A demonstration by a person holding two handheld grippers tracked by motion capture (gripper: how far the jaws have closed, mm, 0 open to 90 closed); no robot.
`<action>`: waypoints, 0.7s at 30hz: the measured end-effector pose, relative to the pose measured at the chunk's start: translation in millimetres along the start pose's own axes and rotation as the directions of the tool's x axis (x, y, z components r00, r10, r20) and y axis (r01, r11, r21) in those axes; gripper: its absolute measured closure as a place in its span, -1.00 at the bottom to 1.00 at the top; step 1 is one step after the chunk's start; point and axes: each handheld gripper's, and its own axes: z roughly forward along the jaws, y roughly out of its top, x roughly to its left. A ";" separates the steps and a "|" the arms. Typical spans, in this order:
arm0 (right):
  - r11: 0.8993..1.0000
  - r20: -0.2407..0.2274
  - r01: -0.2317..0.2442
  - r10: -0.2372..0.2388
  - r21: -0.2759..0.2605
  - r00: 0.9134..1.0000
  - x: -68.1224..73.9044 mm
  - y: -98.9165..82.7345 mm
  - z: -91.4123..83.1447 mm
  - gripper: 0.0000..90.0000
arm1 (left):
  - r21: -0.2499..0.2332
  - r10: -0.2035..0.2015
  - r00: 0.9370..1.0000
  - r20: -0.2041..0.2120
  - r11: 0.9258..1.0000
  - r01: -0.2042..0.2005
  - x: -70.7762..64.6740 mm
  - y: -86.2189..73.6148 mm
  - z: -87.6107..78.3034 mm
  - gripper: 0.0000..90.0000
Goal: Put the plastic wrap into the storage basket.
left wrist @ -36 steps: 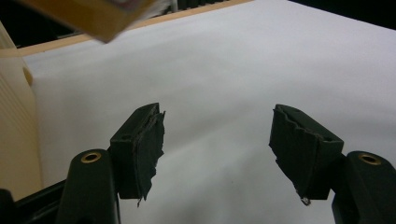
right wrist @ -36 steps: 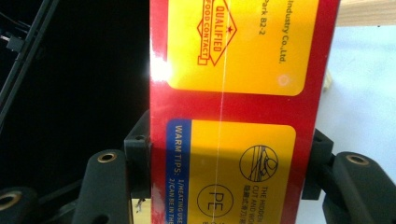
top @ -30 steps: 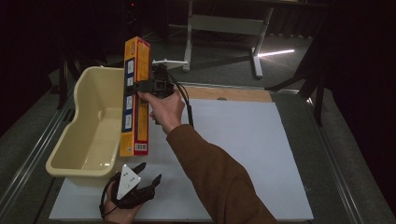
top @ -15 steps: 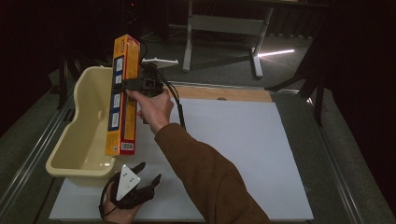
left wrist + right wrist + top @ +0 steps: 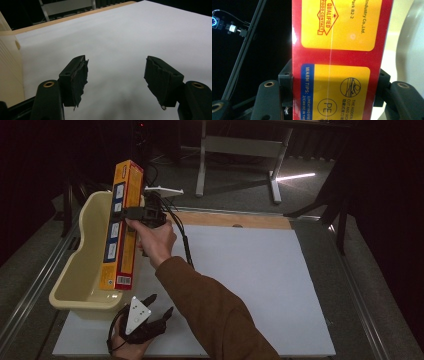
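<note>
A long red and yellow box (image 5: 121, 225) hangs upright over the cream tub (image 5: 75, 275) at the table's left. My right gripper (image 5: 136, 213) is shut on the box's narrow sides about mid-height; in the right gripper view the box (image 5: 342, 57) sits squeezed between both black jaws. My left gripper (image 5: 159, 306) rests low on the white sheet by the front edge, just right of the tub's near corner. Its jaws stand wide apart in the left gripper view (image 5: 116, 80), with only bare white sheet between them.
The white sheet (image 5: 250, 285) covers most of the table, with a wooden strip (image 5: 235, 219) along its far edge. A metal stand (image 5: 240, 150) sits on the floor beyond. A sleeved forearm (image 5: 210, 315) crosses the sheet's front left.
The right gripper has carried the box leftwards, from above the tub's right rim to over the tub's inside. The left gripper has stayed put.
</note>
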 end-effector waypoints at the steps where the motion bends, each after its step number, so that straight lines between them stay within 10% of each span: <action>1: 1.000 -0.006 -0.002 0.002 0.008 1.000 -0.3 -0.4 1.1 -0.12 | -0.002 -0.001 1.000 0.000 1.000 0.001 -0.3 0.3 -0.4 -0.23; 21: 0.997 -0.032 -0.076 0.077 0.027 0.997 -10.1 -12.3 19.0 -0.13 | -0.009 -0.005 1.000 0.002 1.000 0.005 1.4 0.8 -0.7 -0.24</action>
